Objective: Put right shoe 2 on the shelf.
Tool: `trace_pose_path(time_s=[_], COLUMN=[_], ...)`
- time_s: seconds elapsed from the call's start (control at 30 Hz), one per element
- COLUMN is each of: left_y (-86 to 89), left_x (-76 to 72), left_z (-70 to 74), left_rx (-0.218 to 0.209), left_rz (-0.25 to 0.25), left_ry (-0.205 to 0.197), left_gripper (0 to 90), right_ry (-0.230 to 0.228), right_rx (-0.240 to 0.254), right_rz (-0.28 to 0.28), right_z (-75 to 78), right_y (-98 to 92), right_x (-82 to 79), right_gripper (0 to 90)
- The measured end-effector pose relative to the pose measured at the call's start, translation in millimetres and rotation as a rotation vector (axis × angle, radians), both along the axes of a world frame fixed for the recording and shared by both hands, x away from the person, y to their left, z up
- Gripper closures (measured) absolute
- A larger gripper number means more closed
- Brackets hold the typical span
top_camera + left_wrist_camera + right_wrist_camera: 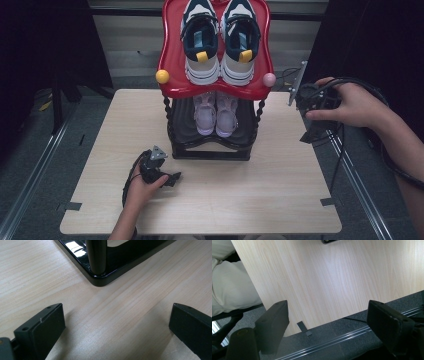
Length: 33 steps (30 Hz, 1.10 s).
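Resting on the bench (250, 195), the left tongs (172, 179) are spread and hold nothing; bring the spread, bare right tongs (311, 136) down slowly toward the shoe rack (210, 150).

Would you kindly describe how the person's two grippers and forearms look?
Both grippers, left gripper and right gripper, are black with blocky, matte black jaws and trailing black cables. Each carries a grey three-cornered plate. The forearms are bare, with no sleeves showing.

Bright overhead light, dark surroundings, soft shadows.
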<state>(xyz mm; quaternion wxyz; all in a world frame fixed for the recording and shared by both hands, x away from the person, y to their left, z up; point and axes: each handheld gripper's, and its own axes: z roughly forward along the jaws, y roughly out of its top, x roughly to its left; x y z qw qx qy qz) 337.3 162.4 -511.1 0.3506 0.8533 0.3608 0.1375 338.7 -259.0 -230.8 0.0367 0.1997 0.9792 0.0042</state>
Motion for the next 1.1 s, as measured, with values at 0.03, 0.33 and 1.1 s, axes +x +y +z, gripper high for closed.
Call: trace_pose_path(time_s=[0.03,0.33,1.1], left_y=[0.0,-0.3,-0.4], left_x=[0.0,-0.2,-0.2], left_z=[0.0,-0.2,-0.2], left_rx=[0.000,-0.005,-0.005], left_rz=[0.000,0.004,0.005], left_ry=[0.000,0.000,0.000], left_gripper=[0.0,0.0,0.0], right_ry=[0.002,0.015,0.008], right_rx=[-0.003,0.015,0.090], right_rz=[-0.004,-0.001,-0.018], right_z=[-1.9,-21.3,-66.7], right_y=[0.2,-0.7,-12.5], right_x=[0.0,0.7,-0.6], right_gripper=[17.9,17.9,17.8])
